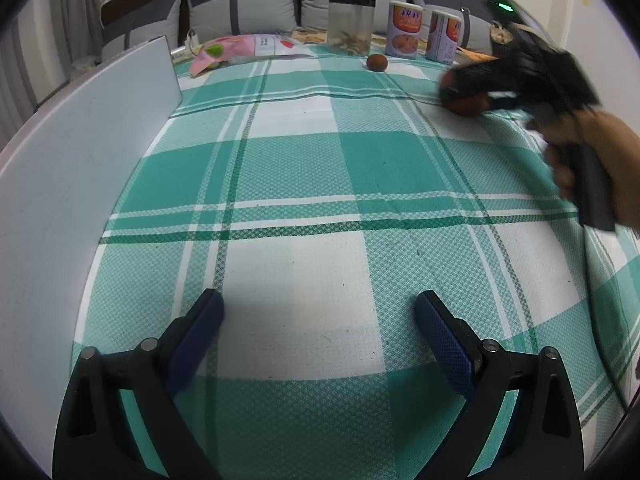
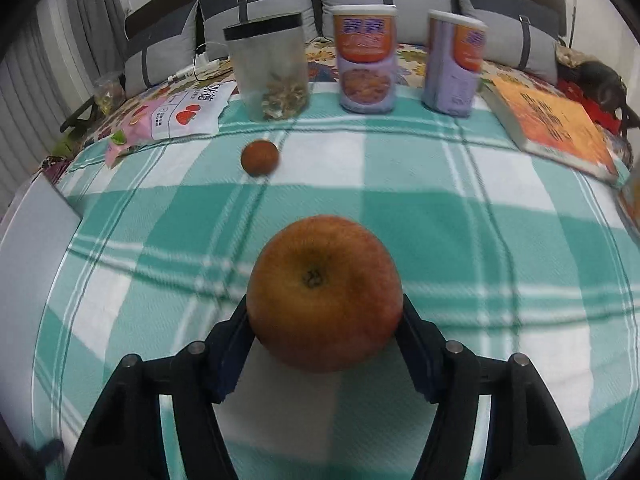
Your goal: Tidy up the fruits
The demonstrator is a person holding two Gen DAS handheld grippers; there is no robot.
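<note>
Across the whole surface lies a woven cloth (image 2: 500,240) in green and white checks, with grey cushions (image 2: 500,28) lined up behind it. On its left edge stands a flat white board (image 1: 80,152). At the far side an orange-covered book (image 2: 556,128) lies flat, beside two round tins (image 2: 366,60) with purple and orange labels, standing upright. Left of them a clear jar (image 2: 272,68) with a dark lid holds a low layer of dried bits at its bottom, and a flat pink and white packet (image 2: 180,114) lies next to it.

The right gripper (image 2: 324,332) has its dark blue fingers (image 2: 234,344) pinching a round, reddish-orange apple (image 2: 324,292) on both sides, stem end toward the camera; the left wrist view shows a hand (image 1: 592,152) gripping its black handle. The left gripper (image 1: 320,308) hovers over bare cloth, its fingers spread wide with nothing between them. A small brown round fruit (image 2: 260,157) rests on the cloth just before the jar
</note>
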